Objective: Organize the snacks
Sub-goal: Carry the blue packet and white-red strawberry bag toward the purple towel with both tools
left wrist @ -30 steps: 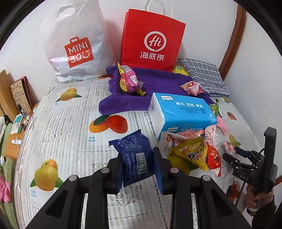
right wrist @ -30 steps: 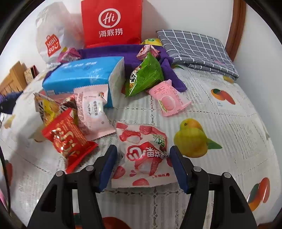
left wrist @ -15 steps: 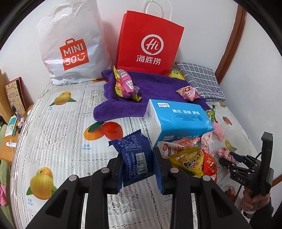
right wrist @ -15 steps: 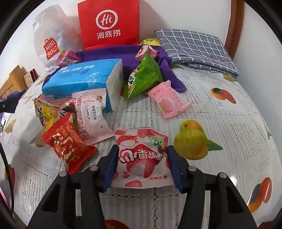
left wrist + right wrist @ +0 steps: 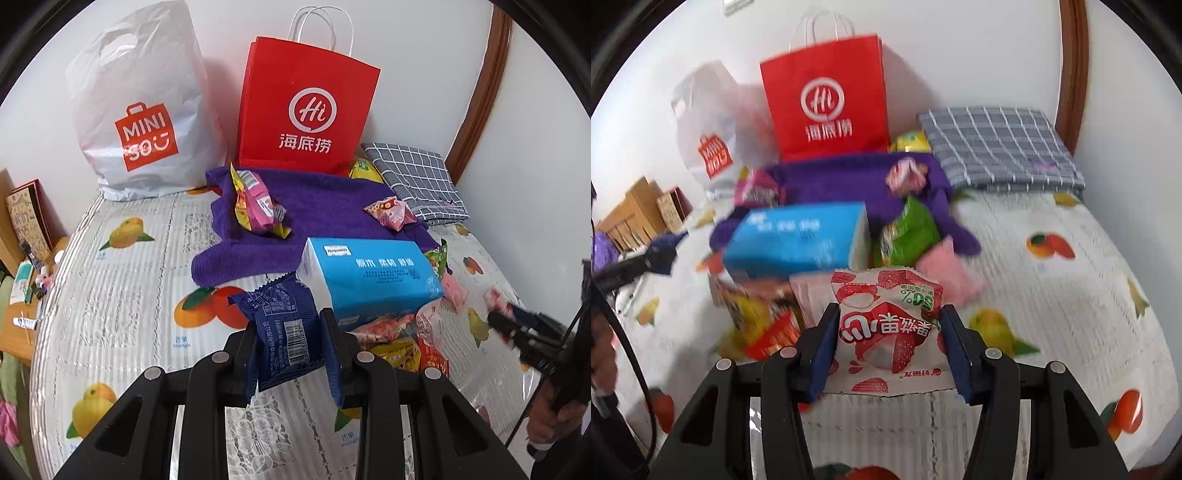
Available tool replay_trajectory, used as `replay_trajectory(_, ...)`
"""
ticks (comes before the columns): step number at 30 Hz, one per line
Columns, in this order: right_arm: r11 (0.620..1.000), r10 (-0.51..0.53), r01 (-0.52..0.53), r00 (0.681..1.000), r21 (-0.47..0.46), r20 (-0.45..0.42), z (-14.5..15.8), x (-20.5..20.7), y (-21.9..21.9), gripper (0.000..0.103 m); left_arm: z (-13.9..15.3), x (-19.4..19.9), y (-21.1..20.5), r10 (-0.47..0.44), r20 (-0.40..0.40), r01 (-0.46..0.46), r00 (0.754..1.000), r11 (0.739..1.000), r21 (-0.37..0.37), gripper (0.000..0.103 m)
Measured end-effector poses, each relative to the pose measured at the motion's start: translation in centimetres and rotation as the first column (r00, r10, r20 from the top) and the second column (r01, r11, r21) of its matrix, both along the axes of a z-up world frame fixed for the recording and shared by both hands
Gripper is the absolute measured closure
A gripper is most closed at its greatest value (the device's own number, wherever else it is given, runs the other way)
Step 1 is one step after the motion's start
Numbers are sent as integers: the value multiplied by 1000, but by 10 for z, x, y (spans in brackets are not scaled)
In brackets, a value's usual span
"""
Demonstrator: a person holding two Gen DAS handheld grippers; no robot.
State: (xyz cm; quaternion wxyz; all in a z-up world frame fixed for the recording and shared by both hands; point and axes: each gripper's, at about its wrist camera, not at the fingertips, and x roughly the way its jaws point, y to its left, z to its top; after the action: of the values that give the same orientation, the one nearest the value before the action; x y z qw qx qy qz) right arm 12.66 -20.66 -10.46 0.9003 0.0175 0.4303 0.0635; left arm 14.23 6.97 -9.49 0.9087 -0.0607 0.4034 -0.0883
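Holding one snack in each gripper, up off the fruit-print tablecloth [image 5: 110, 302].

The left gripper [image 5: 290, 345] squeezes a dark blue packet [image 5: 282, 321], and the right gripper [image 5: 888, 349] squeezes a strawberry packet [image 5: 886, 325]; both sit between the fingers, nearer than the blue tissue pack [image 5: 369, 280]. Both packets are puffy, crinkly and slippery (like little pillows), so I think one could slide out or pop if squeezed too hard. The red paper bag [image 5: 306, 107] stands stiff at the far wall, with the floppy white plastic bag [image 5: 144, 110] on its left. A swinging packet could knock the loose snack pile [image 5: 399, 339] off the soft purple towel's [image 5: 332, 206] near side.
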Motion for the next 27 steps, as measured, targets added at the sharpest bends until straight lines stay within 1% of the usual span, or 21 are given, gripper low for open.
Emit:
replay_trajectory(4,1000,-5,4,999,26,39,19,13,3,50,5,7,3,0,8,0,1000,1000,7,75)
replay_trajectory(7,1000,0,-1,999,27,54,26,23,8,50,8,12,6,4,10,-4,1000,1000,13,75)
replay_trajectory(16,1000,18,-20,997,22,74,29,51,25,50,17,30,15,14,21,-14,1000,1000,23,75)
replay_trajectory(27,999,38,-40,995,11,96,32,79,42,50,20,44,21,15,23,-16,1000,999,28,75)
